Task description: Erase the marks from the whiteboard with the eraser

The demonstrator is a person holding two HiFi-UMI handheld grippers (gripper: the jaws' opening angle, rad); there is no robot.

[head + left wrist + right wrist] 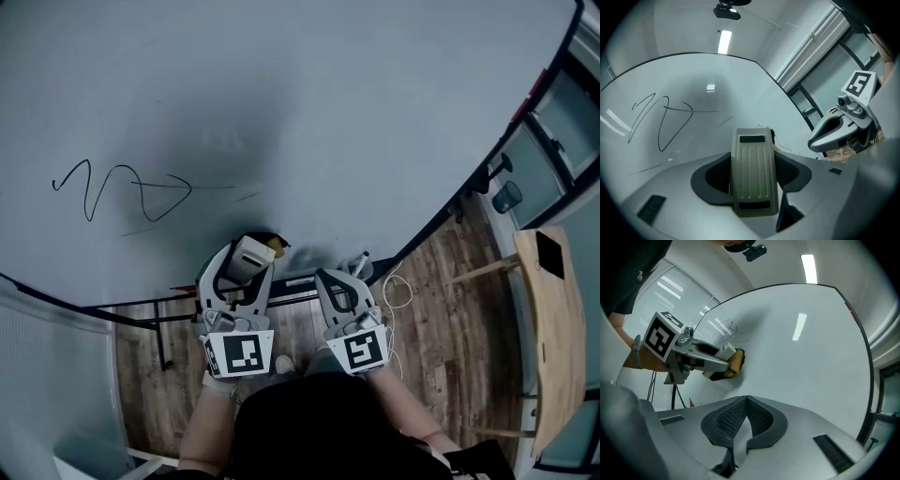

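Grip looks fine: left gripper [246, 272] fingers clamp the ribbed grey plastic eraser [753, 171] near the white whiteboard [375, 112] bottom edge; right gripper [746, 408] fingers together, empty. Black marker squiggle [122, 190] sits further left; a tilted eraser could just smear it.

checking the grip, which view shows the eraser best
The left gripper view: the eraser fills the middle, clamped between the left hand-held gripper's jaws. The head view shows only its top end; the right gripper view gives a small side glimpse.
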